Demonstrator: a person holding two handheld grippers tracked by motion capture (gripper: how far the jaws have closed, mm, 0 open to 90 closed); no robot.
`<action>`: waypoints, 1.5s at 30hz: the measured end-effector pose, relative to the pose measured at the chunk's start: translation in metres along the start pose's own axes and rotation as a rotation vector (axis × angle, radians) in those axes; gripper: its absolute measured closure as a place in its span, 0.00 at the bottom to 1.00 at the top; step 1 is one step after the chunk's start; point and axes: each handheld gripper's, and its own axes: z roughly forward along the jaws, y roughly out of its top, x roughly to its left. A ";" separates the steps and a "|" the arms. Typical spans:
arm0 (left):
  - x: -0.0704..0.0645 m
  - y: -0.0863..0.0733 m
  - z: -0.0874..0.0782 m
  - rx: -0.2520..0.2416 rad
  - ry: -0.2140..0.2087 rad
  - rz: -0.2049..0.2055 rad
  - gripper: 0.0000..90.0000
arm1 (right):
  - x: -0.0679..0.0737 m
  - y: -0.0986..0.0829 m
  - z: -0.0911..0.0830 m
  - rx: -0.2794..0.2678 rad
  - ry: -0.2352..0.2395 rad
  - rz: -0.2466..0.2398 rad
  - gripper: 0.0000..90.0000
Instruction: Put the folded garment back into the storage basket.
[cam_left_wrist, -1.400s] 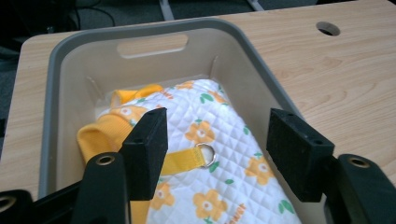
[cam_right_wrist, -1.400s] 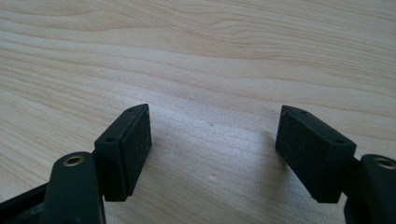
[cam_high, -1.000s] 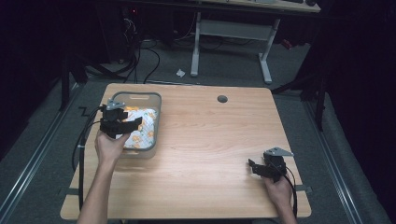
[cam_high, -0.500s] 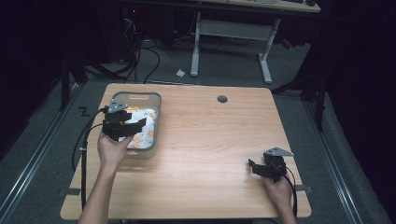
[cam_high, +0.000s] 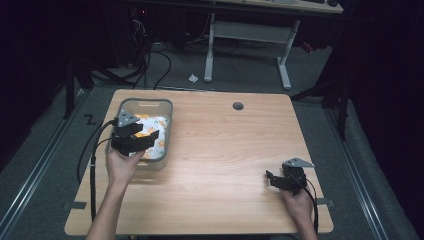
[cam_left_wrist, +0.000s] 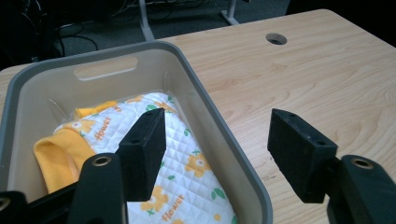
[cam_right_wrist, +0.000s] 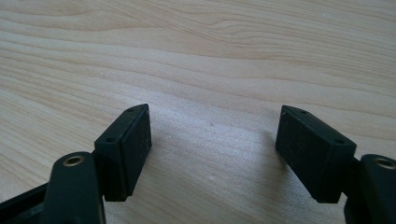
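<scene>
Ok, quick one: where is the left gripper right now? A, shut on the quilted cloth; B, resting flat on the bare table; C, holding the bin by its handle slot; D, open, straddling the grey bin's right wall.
D: the left gripper is open, one finger over the flower-print cloth inside the grey bin, the other over the table.

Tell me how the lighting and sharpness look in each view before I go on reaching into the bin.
High view: table evenly lit, surroundings nearly black, picture soft, left gripper lacks detail. Left gripper view: bin and quilted cloth bright and fairly sharp, no glare; near jaws slightly soft. Right gripper view: right gripper over wood grain, faint shadows beside the jaws, far grain blurred.
</scene>
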 end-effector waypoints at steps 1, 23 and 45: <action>-0.001 -0.001 0.000 -0.001 -0.003 0.001 0.42 | 0.000 0.000 0.000 0.000 0.000 0.000 0.30; -0.030 -0.014 0.008 -0.003 -0.051 0.017 0.40 | 0.000 0.000 0.000 0.000 0.000 0.000 0.30; -0.052 -0.029 0.019 -0.007 -0.139 -0.026 0.39 | 0.000 0.000 0.000 0.000 0.000 0.000 0.30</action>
